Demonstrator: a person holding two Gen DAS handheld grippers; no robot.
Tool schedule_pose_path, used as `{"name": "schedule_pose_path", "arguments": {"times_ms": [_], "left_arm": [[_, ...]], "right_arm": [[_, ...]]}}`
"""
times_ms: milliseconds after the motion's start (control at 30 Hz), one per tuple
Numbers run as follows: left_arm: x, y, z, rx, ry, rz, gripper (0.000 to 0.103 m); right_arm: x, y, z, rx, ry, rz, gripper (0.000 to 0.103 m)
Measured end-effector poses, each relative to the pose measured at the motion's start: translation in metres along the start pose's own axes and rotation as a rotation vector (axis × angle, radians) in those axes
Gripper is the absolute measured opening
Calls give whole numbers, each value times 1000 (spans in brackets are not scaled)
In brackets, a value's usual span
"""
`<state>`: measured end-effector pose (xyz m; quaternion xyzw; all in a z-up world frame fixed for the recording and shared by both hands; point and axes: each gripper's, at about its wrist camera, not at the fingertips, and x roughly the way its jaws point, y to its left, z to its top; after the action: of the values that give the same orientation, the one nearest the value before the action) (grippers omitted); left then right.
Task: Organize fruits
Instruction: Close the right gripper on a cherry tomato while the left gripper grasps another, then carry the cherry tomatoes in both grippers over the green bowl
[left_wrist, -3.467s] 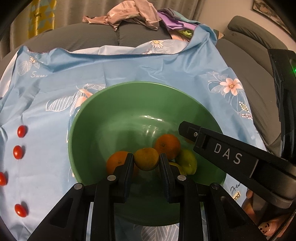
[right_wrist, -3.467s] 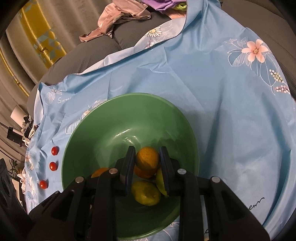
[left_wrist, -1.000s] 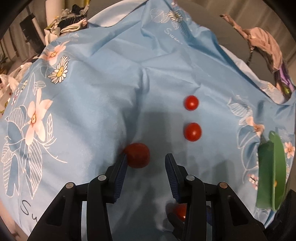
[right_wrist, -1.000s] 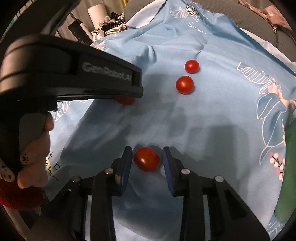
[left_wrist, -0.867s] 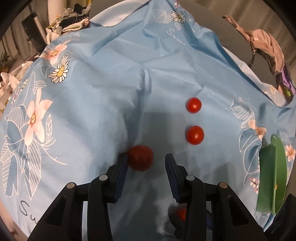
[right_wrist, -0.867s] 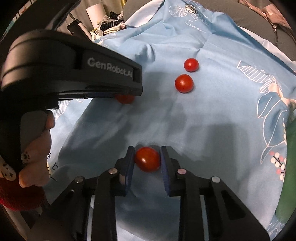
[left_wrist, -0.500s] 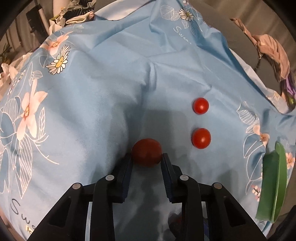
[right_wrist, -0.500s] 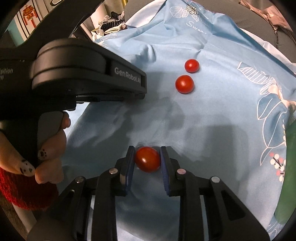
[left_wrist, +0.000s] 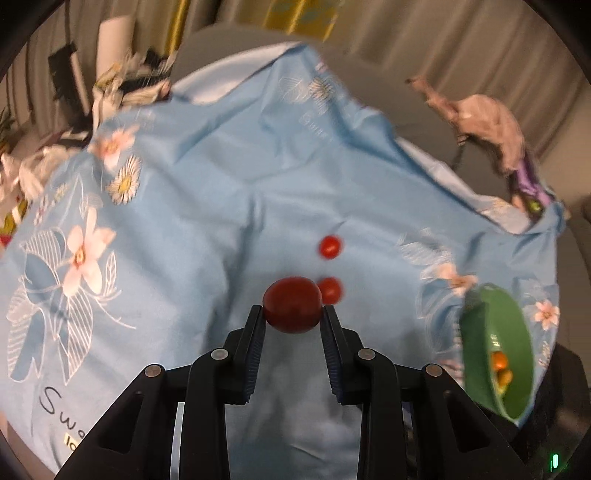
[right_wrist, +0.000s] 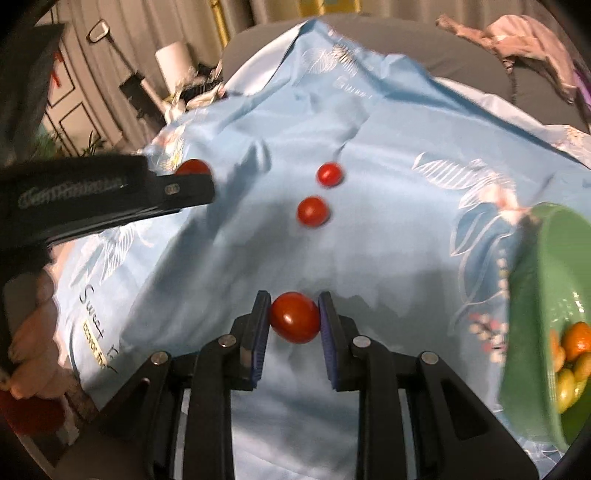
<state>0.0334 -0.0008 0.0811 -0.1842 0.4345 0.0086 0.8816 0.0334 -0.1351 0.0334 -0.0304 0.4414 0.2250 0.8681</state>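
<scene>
Holding one cherry tomato apiece, both grippers look midway through the job: the left gripper is clamped on a tomato at frame centre, the right gripper on another tomato low in its view. Citrus already sits in the green bowl at the right edge; two loose tomatoes remain on the blue floral cloth. Only the right view shows the left gripper from outside, at upper left.
</scene>
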Motion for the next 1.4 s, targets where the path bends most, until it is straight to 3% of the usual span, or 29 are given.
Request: {"name": "schedule_pose_path", "arguments": {"times_ms": [233,600,900,1067,1400], "left_arm": [[-39,-40,-3,127,-139,-42,31],[-59,-104,-15,292,-199,-120,31],[-45,-158,-25,370,-177,-209,31],[-24,-187,-37,414,-112,-261,31],[16,-228,-60,503,0,-306,31]], "right_arm": [[-39,-32,9,87,-107,-33,27],[-109,-89,5,235,-296,-125,27],[-148,-142,-14,381,-381,-229,27],[-157,-165,-25,451,-393,-269,27],[-153,-201,-38,555,-344,-287,27]]}}
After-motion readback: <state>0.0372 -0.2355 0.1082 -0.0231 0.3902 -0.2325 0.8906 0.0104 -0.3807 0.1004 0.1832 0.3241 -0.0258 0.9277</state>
